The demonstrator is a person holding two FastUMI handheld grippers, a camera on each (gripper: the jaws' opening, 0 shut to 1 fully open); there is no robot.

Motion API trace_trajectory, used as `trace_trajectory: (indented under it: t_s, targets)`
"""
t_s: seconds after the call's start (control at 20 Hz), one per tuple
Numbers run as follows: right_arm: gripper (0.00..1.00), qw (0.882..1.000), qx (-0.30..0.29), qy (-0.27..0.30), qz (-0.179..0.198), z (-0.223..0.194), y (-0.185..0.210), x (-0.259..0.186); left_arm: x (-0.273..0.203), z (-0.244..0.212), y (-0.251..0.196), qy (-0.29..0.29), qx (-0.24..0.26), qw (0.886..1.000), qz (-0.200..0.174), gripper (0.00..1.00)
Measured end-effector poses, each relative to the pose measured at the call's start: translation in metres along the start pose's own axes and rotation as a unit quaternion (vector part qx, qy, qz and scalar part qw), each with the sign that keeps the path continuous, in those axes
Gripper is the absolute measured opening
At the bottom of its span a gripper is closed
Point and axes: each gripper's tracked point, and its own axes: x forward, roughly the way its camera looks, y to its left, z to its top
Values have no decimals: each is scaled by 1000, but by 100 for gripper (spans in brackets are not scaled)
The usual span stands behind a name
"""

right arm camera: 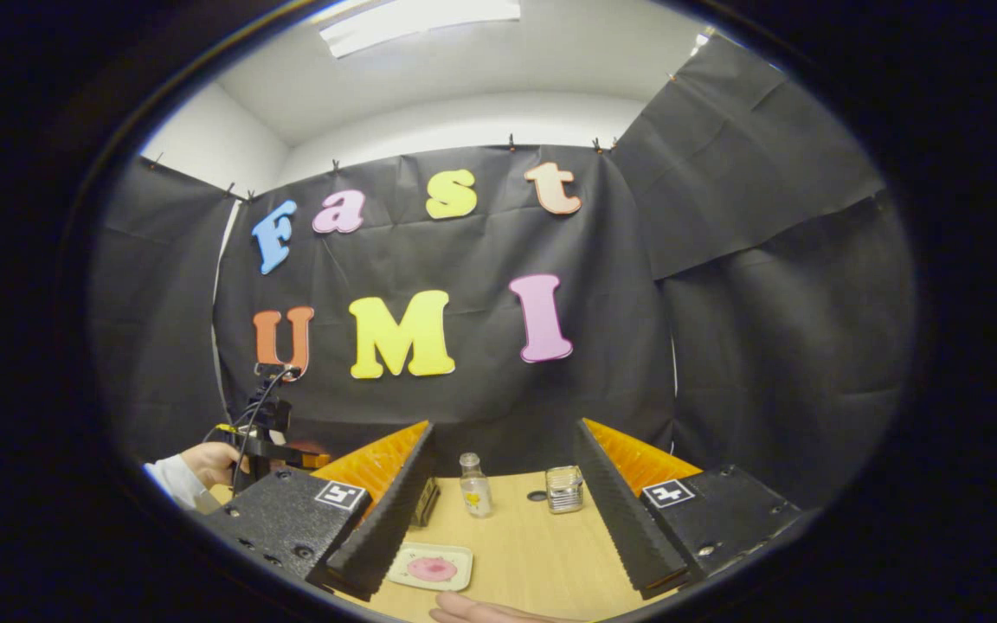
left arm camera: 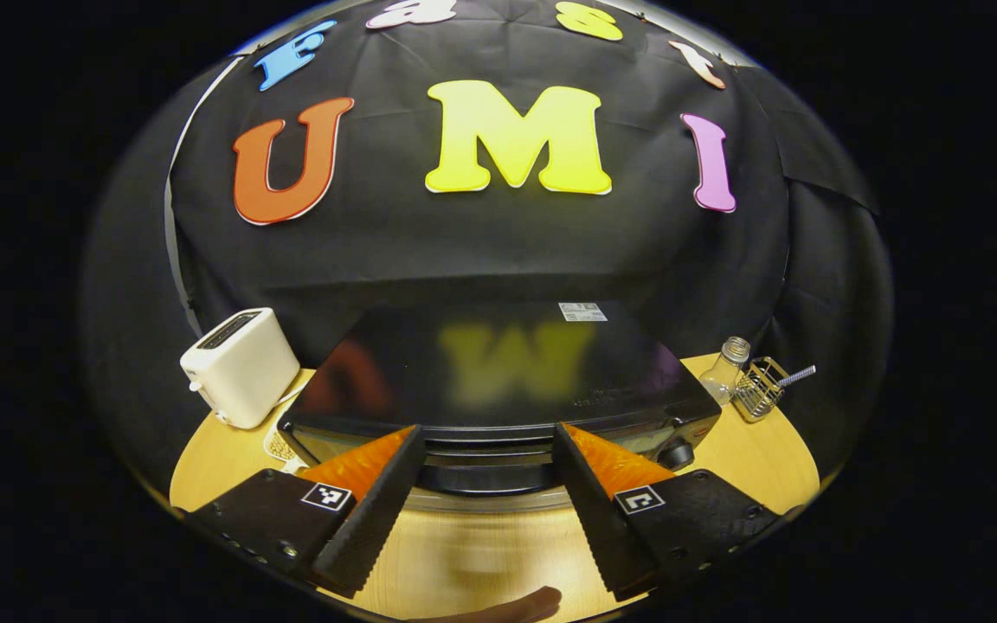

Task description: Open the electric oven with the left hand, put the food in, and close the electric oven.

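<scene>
A: What marks the left hand-held gripper (left arm camera: 485, 484)?
B: Black textured blocks with screws, each with a white square tag, carry two serrated fingers.

A: And toward nine o'clock in the right gripper view?
B: A white sleeve (right arm camera: 171, 478), beside black cables (right arm camera: 258, 400).

black oven (left arm camera: 498, 372) shut, pink food (right arm camera: 432, 568) on tray (right arm camera: 408, 573)

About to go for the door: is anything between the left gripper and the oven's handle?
Nothing visible. The left gripper is open, its fingers either side of the oven front just ahead. The toaster and glass bottle stand off to the sides.
</scene>
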Motion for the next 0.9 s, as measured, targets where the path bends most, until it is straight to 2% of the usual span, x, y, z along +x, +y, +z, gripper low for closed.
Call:
trace_trajectory:
  t_s: [0.6, 0.8, 0.9]
  targets:
    - [96, 999, -17, 33, 10, -12, 12, -26, -46, -40, -5, -22, 3, 1000, -5, 96]
    - [100, 998, -17, 59, 11, -21, 13, -31, -59, -57, -5, -16, 2, 1000, -7, 96]
    - [97, 998, -19, 62, 8, -19, 12, -33, -65, -70, -8, -10, 3, 1000, -5, 96]
